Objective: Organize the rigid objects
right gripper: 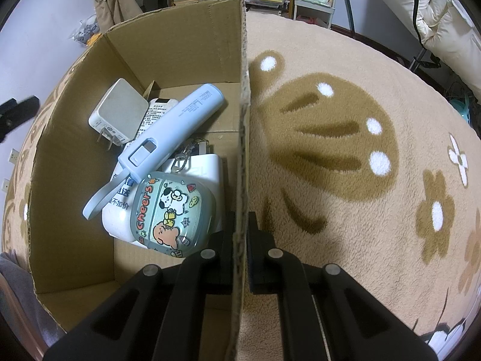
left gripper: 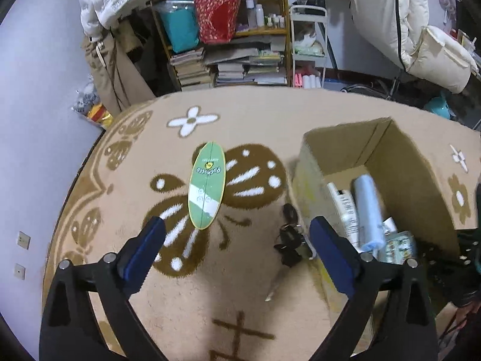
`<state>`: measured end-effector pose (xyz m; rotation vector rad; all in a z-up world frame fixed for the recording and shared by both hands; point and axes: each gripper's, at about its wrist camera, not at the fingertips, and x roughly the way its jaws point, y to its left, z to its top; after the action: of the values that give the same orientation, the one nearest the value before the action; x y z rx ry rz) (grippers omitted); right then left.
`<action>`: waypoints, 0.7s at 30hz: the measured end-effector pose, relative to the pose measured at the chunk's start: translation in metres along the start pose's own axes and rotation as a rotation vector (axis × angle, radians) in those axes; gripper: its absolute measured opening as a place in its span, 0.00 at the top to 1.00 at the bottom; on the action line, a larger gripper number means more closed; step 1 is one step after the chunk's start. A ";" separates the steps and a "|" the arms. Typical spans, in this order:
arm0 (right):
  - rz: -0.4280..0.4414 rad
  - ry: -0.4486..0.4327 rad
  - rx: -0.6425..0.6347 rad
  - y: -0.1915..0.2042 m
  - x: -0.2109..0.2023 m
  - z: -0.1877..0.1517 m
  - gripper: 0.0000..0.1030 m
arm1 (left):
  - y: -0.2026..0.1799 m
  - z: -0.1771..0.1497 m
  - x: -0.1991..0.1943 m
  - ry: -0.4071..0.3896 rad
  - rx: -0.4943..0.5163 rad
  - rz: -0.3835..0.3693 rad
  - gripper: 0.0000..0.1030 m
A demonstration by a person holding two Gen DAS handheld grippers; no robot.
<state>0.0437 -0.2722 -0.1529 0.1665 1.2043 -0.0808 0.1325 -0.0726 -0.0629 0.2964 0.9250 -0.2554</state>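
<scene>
A green oval case [left gripper: 207, 185] lies on the beige rug, just ahead of my open left gripper [left gripper: 237, 225], whose blue pads [left gripper: 150, 240] hold nothing. A black bunch of keys [left gripper: 290, 237] lies by the right finger, against the cardboard box [left gripper: 339, 144]. My right gripper [right gripper: 240, 234] is shut on the box's right wall [right gripper: 244, 90], one finger inside and one outside. Inside the box lie a light blue power bank [right gripper: 177, 120], a white plug adapter [right gripper: 118, 112], a cartoon-printed earbud case [right gripper: 171, 210] and white chargers [right gripper: 207, 171].
The rug [left gripper: 240, 285] carries brown butterfly and flower patterns. Behind it stand a wooden shelf [left gripper: 228, 30] with books and bags and a white cart [left gripper: 309, 45]. A white coat [left gripper: 390, 15] hangs at the right. Wall sockets [left gripper: 22, 240] show at the left.
</scene>
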 end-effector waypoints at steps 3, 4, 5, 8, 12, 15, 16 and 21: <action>0.000 0.000 0.001 0.000 0.000 0.000 0.93 | 0.003 -0.005 0.015 0.016 0.039 -0.002 0.06; 0.000 0.000 0.000 0.000 0.000 0.000 0.93 | 0.003 -0.006 0.021 0.025 0.045 -0.016 0.06; 0.000 0.000 0.001 0.000 0.000 0.000 0.93 | 0.004 -0.008 0.027 0.038 0.047 -0.035 0.06; 0.001 0.000 0.001 0.000 0.000 0.000 0.93 | 0.005 -0.012 0.040 0.060 0.048 -0.075 0.06; 0.000 0.000 0.001 0.000 0.000 0.000 0.93 | 0.005 -0.019 0.060 0.086 0.055 -0.141 0.07; 0.001 0.000 0.001 0.000 0.000 0.000 0.93 | 0.006 -0.022 0.075 0.123 0.035 -0.163 0.07; 0.001 0.001 0.001 0.000 0.000 0.000 0.93 | 0.006 -0.023 0.078 0.125 0.029 -0.169 0.07; 0.004 0.001 0.004 0.000 0.000 0.000 0.93 | 0.000 -0.025 0.090 0.131 0.026 -0.192 0.12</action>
<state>0.0440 -0.2725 -0.1527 0.1721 1.2047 -0.0795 0.1663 -0.0714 -0.1498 0.2501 1.0823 -0.4288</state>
